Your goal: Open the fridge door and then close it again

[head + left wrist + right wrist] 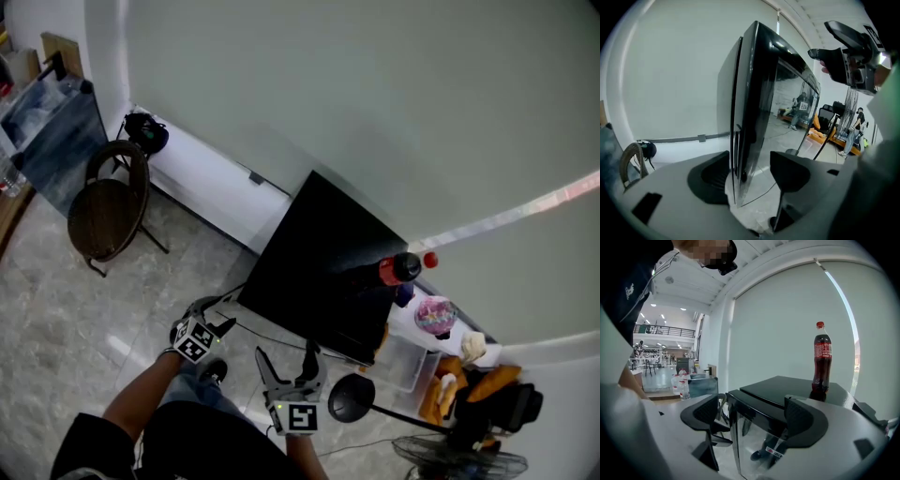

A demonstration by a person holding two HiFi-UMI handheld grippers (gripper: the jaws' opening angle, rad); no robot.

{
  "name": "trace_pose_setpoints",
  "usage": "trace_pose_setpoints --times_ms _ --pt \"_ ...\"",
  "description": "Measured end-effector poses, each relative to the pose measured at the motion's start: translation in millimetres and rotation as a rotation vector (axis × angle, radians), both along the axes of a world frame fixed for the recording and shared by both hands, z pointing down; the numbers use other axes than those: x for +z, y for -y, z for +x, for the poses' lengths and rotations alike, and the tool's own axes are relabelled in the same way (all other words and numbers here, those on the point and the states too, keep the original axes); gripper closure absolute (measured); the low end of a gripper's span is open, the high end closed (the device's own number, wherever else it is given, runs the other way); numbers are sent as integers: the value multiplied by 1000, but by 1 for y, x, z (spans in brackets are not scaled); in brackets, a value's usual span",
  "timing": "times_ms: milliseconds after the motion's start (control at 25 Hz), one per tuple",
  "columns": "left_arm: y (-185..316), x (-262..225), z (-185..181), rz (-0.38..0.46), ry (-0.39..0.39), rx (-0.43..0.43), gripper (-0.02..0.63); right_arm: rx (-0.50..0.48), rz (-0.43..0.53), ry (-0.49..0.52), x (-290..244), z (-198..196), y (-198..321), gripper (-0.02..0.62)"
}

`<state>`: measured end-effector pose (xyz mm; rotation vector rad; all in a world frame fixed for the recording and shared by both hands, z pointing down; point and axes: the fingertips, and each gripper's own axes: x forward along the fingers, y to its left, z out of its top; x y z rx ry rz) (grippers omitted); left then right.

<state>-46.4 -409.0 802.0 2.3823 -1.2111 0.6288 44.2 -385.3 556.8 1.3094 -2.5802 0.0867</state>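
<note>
1. Pale grey wall [375, 84] and a glossy stone-tiled floor [56, 319] surround a small black fridge [319, 267]. It stands against the wall with a cola bottle [821, 357] upright on its top.
2. Its fridge door [761, 117] is dark mirrored glass and looks shut or very nearly so. The door's free vertical edge stands between the jaws of the left gripper [750, 171].
3. Those jaws are apart, one on each side of the door edge, with a gap showing on both sides, so nothing is clamped yet.
4. The right gripper [754, 416] also has its jaws spread and holds nothing. It points at the fridge's front corner from a little way off.
5. The step in hand seems to be taking hold of the door edge.
   - The pads should sit square and deep on the edge before closing, since the glass looks slick.
   - The pull should follow the door's swing rather than go straight back.
   - A gentle pull matters, because a light fridge could slide and the bottle could topple.
6. A round-backed chair [111, 202] stands well to the left. A standing fan [459, 457] and orange clutter [469, 384] crowd the fridge's right side.
</note>
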Motion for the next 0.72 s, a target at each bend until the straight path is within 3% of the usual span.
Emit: trace_pose_setpoints --times_ms 80,280,480,720 --pt "3 3 2 5 0 7 379 1 0 -6 1 0 -1 143" --pt "9 5 7 12 -9 26 437 6 -4 -23 5 2 0 143" --pt "11 4 5 21 -3 32 466 6 -9 -38 8 2 3 143" --pt "12 4 6 20 56 115 483 6 -12 -83 16 3 8 174"
